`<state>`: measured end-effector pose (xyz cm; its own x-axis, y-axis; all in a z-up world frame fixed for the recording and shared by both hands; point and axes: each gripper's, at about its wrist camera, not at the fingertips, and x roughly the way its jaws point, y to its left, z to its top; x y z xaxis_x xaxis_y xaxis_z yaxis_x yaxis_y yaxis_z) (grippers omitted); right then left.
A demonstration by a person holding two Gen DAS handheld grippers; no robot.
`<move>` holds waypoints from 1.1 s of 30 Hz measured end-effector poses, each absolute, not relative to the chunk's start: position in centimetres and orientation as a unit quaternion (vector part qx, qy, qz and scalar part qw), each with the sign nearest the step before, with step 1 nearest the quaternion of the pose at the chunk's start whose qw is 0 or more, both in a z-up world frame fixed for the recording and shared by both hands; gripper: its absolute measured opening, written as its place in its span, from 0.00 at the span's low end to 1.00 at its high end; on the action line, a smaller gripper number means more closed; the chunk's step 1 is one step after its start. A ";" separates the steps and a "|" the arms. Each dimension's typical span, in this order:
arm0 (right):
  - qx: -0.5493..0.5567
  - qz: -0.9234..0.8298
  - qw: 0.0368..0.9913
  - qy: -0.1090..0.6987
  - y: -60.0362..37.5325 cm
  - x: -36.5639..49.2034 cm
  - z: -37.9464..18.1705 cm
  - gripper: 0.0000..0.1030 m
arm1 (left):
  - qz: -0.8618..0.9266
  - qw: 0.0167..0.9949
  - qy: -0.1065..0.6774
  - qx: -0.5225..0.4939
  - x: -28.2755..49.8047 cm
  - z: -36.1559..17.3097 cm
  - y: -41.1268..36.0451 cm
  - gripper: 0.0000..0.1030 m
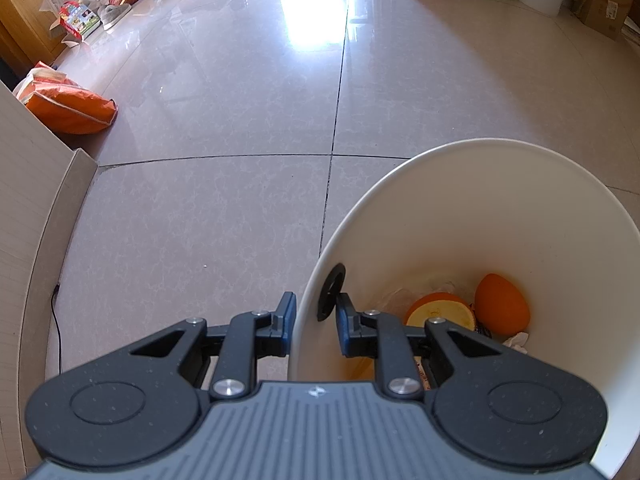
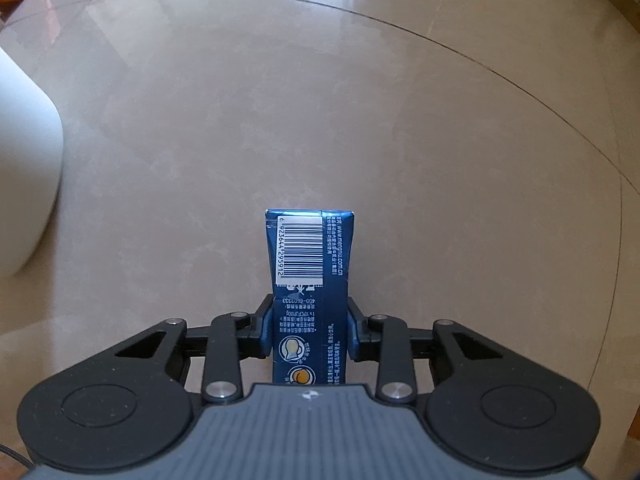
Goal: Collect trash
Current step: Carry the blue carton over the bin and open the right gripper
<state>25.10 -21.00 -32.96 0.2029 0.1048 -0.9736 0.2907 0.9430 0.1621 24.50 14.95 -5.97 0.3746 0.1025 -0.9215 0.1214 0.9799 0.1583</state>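
A blue drink carton (image 2: pixel 310 280) is clamped between the narrowed jaws of the right gripper (image 2: pixel 311 332), its far end held above the tiled floor (image 2: pixel 360 120). The rim of the white bin (image 1: pixel 460 240) is pinched by the nearly closed left gripper (image 1: pixel 313 330), one finger outside the wall and one inside. The pick-up step appears done; next, the carton would have to be carried over the bin's mouth and released among the orange halves (image 1: pixel 500 304). On the carton a barcode, "www.mengniu.com.cn" and "400-6603333" can be read.
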 end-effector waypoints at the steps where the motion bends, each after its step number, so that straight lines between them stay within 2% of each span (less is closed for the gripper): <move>1: 0.160 -0.061 0.759 0.628 -21.0 25.1 -32.5 0.36 | -0.006 0.823 0.558 0.103 24.4 -6.0 14.9 0.19; 11: 0.149 -0.047 0.755 0.636 -23.0 22.8 -24.7 0.36 | -0.009 0.827 0.551 0.113 24.3 -6.2 15.0 0.20; 24: 0.113 -0.020 0.790 0.602 -19.3 21.9 -10.0 0.36 | -0.010 0.831 0.548 0.097 24.1 -6.2 15.3 0.19; 33: 0.084 0.032 0.822 0.563 -14.3 25.0 -1.4 0.36 | -0.010 0.834 0.544 0.095 24.0 -6.4 15.5 0.19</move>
<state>24.95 -14.30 -1.36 0.3648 0.1469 -0.9194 0.0415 0.9839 0.1737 23.99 15.49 -6.38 0.4077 0.0870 -0.9089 0.1199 0.9817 0.1478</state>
